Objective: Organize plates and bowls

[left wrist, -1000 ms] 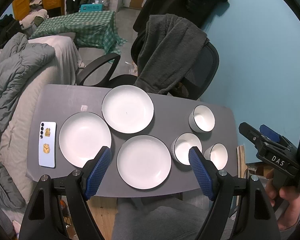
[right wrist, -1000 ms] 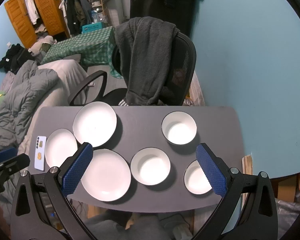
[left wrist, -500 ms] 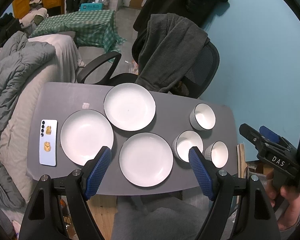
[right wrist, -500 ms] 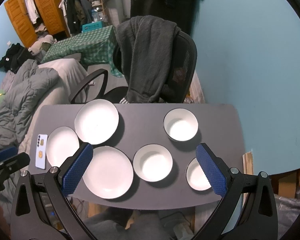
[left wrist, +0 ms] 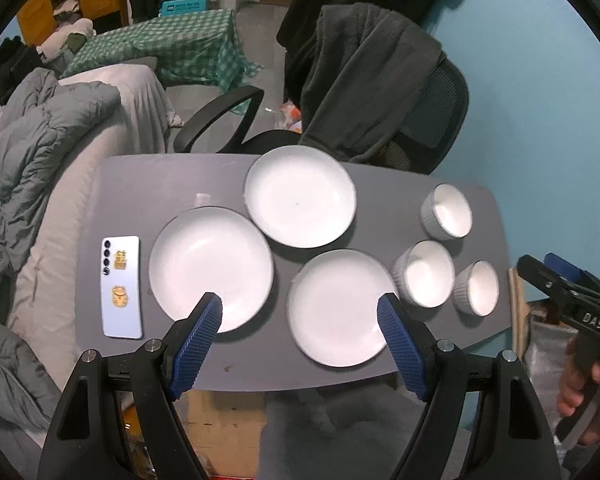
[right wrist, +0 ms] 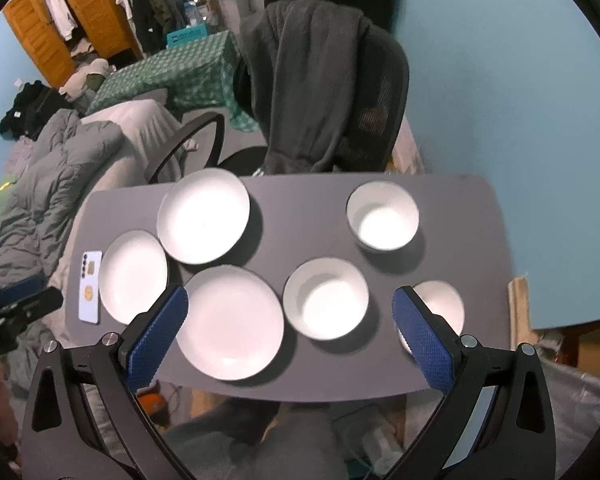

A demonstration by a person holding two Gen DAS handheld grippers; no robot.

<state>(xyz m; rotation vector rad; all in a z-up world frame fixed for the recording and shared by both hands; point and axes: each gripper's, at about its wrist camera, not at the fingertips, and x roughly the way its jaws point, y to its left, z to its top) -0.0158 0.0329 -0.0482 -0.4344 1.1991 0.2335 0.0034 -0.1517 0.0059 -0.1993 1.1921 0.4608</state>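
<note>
Three white plates lie on the grey table (left wrist: 148, 184): a left plate (left wrist: 211, 268), a far plate (left wrist: 300, 196) and a near plate (left wrist: 338, 306). Three white bowls stand to their right: a far bowl (left wrist: 448, 211), a middle bowl (left wrist: 426, 273) and a small right bowl (left wrist: 478, 288). My left gripper (left wrist: 299, 307) hovers open, high above the table's near edge, holding nothing. In the right wrist view the near plate (right wrist: 230, 322), the middle bowl (right wrist: 326, 298), the far bowl (right wrist: 382, 216) and the small bowl (right wrist: 440, 304) show. My right gripper (right wrist: 290, 300) is open and empty above them.
A pale blue phone (left wrist: 122, 286) lies at the table's left end. Behind the table stands an office chair (left wrist: 420, 120) draped with a dark garment. A bed with grey bedding (left wrist: 32, 152) lies to the left. A hand (left wrist: 584, 396) holds the other gripper at right.
Both grippers have drifted slightly; the table and dishes sit a little higher and further right in the views. Nothing on the table has moved and both grippers stay open.
</note>
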